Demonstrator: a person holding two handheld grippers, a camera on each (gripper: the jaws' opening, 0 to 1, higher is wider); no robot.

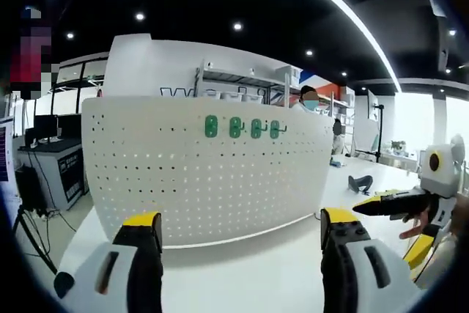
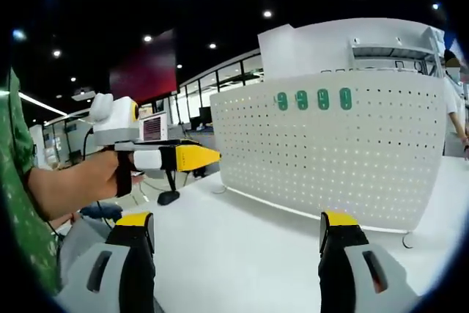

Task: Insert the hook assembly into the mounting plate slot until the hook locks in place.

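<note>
A white perforated pegboard panel (image 1: 212, 174) stands upright on a white tabletop (image 1: 256, 269), and it serves as the mounting plate. Four green oval hook assemblies (image 1: 242, 127) sit in a row near its top edge, side by side and already seated against the panel; small dark hook tips project from them. In the right gripper view the same panel (image 2: 344, 144) stands to the right of centre, with the green hooks (image 2: 313, 100) again lined up along its upper part.

The left gripper (image 1: 242, 236) points straight at the pegboard from a little way off, its two yellow-tipped white jaws wide apart with nothing between them. In the right gripper view it (image 2: 209, 156) comes in from the left, held level above the table by a person's hand (image 2: 102, 181) with a green patterned sleeve (image 2: 18, 181) behind it; its yellow tip points towards the panel without touching it.

The right gripper (image 2: 234, 236) is also aimed at the board, its jaws spread and empty above bare tabletop (image 2: 234, 254). In the left gripper view it (image 1: 370, 207) shows at the right edge, level, clear of the panel.

Behind the board stand a metal shelving rack (image 1: 242, 82) with bins, a person (image 1: 308, 99) beside it, and a desk with monitors (image 1: 47, 133) at the left.
</note>
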